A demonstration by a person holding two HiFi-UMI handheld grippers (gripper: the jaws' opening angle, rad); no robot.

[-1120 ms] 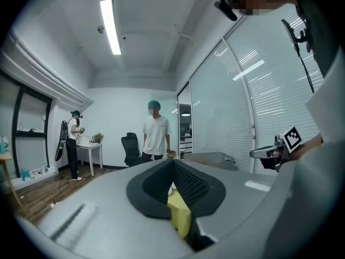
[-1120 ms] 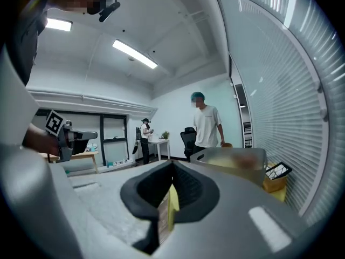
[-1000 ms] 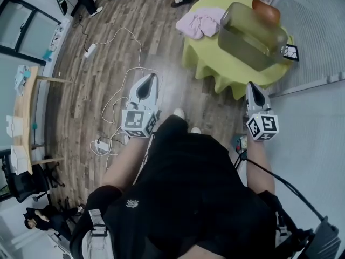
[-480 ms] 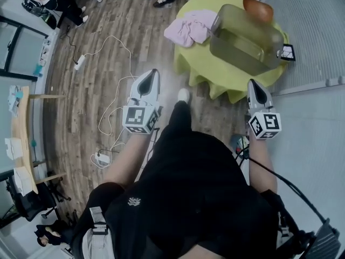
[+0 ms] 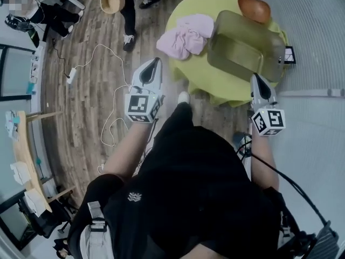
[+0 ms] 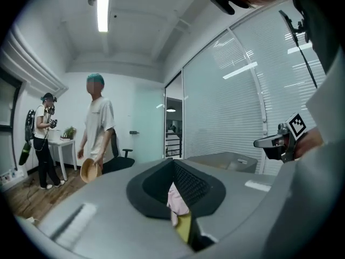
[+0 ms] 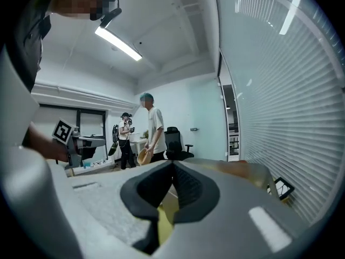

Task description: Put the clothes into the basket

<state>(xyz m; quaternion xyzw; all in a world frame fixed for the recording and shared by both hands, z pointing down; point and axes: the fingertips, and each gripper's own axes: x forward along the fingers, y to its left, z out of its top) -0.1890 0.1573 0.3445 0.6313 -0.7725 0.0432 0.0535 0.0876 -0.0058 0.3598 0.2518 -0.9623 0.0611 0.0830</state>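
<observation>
Both nearer the table than a second ago, left gripper pressed shut and empty, right gripper seemingly likewise, clothes heaped on the table just beside the basket; approach nearly done, grasp not begun.

Pink clothes, olive basket, lime tablecloth

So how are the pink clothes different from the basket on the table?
The pink clothes are a soft, crumpled heap; the basket is a stiff, boxy shape. The clothes are pink, the basket murky green. The clothes take up less room than the basket and lie to its left, nearer the edge. Both sit on the yellow-green table.
</observation>
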